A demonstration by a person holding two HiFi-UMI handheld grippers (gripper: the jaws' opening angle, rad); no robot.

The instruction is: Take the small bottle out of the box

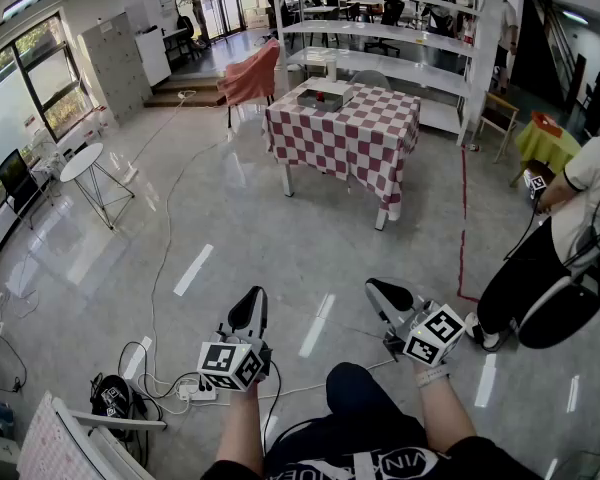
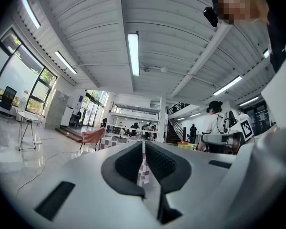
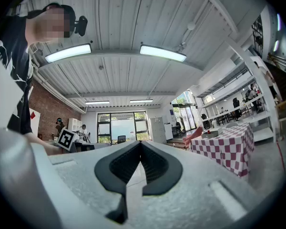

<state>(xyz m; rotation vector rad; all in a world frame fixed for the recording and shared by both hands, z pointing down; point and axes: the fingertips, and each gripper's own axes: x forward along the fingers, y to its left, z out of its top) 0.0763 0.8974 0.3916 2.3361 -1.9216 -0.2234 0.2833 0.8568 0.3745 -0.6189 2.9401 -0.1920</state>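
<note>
A shallow grey box [image 1: 325, 95] sits on the red-and-white checked table [image 1: 350, 138] far across the floor; the small bottle cannot be made out. My left gripper [image 1: 250, 313] and right gripper [image 1: 385, 296] are held close to my body, pointing level toward the table, both shut with nothing between the jaws. In the left gripper view the gripper [image 2: 144, 149] shows only a thin slit, with the table [image 2: 107, 143] far off. In the right gripper view the gripper [image 3: 140, 147] is pressed together, with the table [image 3: 226, 147] and box [image 3: 210, 134] at the right.
Another person [image 1: 570, 238] stands at the right by a yellow table [image 1: 545, 138]. A round white side table [image 1: 92, 163] is at the left. Cables and a power strip [image 1: 195, 390] lie on the floor near my feet. White shelves [image 1: 380, 38] stand behind the table.
</note>
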